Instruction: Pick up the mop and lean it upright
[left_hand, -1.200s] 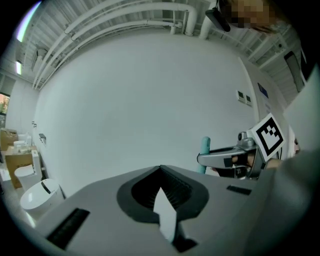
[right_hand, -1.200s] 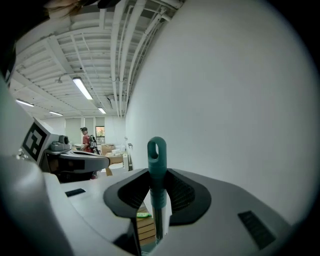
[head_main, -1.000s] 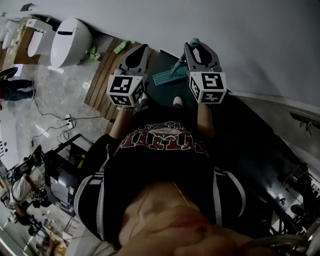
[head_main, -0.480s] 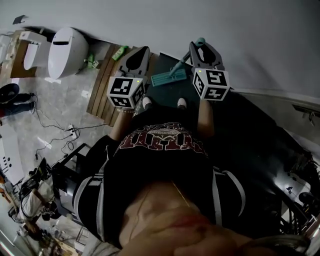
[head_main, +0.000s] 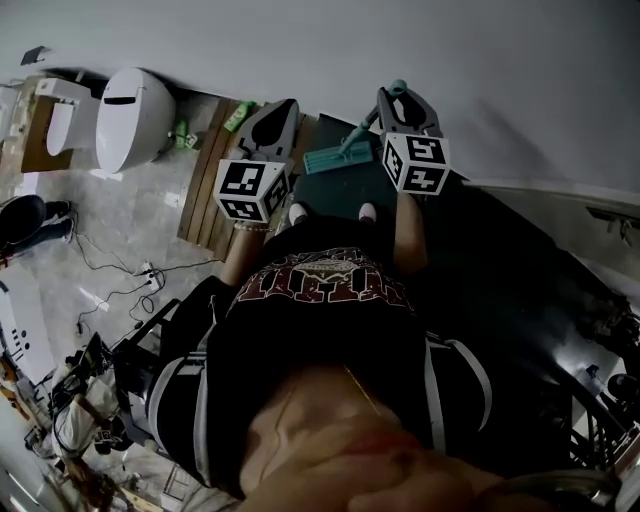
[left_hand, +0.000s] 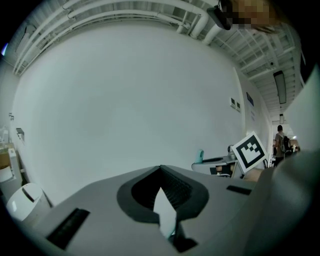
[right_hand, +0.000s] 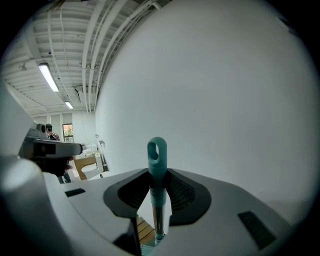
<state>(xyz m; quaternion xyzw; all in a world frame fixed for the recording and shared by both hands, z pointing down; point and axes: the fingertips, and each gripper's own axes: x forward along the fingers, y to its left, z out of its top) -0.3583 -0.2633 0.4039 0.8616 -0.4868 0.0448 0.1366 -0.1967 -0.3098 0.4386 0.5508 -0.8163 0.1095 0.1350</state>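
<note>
Near white wall (head_main: 300, 50): toilet (head_main: 130, 115), wooden decking (head_main: 205, 190), mop (head_main: 335, 158).

White wall (head_main: 300, 40); toilet (head_main: 135, 115); wooden slats (head_main: 205, 185)

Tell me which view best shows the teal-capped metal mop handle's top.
The right gripper view: the teal loop-ended metal mop handle stands close-up between the right gripper's jaws, which clamp it. The head view shows its tip above that gripper plus the teal mop head; the left gripper view catches only the teal tip.
</note>
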